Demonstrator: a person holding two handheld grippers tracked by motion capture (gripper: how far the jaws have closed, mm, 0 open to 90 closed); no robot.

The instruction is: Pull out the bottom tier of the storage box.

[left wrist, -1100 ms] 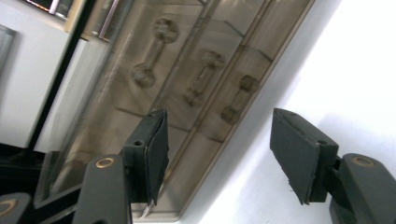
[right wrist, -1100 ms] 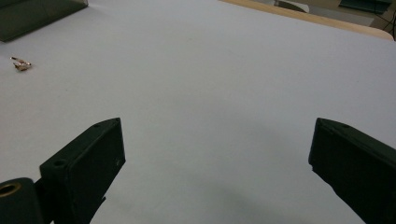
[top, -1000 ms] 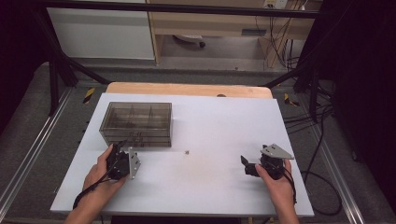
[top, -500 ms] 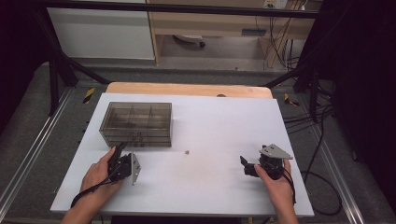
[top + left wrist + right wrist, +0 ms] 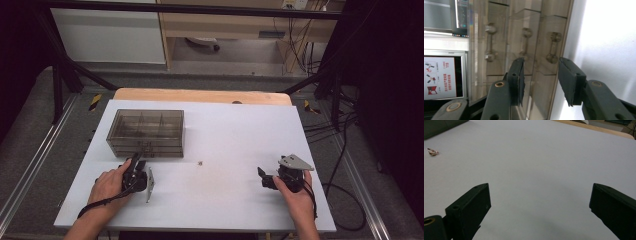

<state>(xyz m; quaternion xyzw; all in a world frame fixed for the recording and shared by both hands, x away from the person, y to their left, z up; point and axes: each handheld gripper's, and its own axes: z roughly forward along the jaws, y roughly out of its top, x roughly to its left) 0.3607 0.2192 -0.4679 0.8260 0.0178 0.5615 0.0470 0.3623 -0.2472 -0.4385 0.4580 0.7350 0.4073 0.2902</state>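
The left gripper (image 5: 141,159) noses up to the front of the smoky clear drawer box (image 5: 146,131), jaws apart and just been closing, nothing pinched yet. I'd say it is lining up on a drawer handle (image 5: 552,47); next it must slide forward and clamp. The right gripper (image 5: 261,174), wide apart, rests well right of the box, a small scrap (image 5: 200,162) between them.

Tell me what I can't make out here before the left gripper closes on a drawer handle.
- Drawer contents: the box's smoky walls hide them, high view and left gripper view.
- Handle contact: the left gripper has been closing, with a gap at each pad; how far it stands from the handle can't be judged.
- Small item on the table: too small in the high view, and at the edge of the right gripper view.
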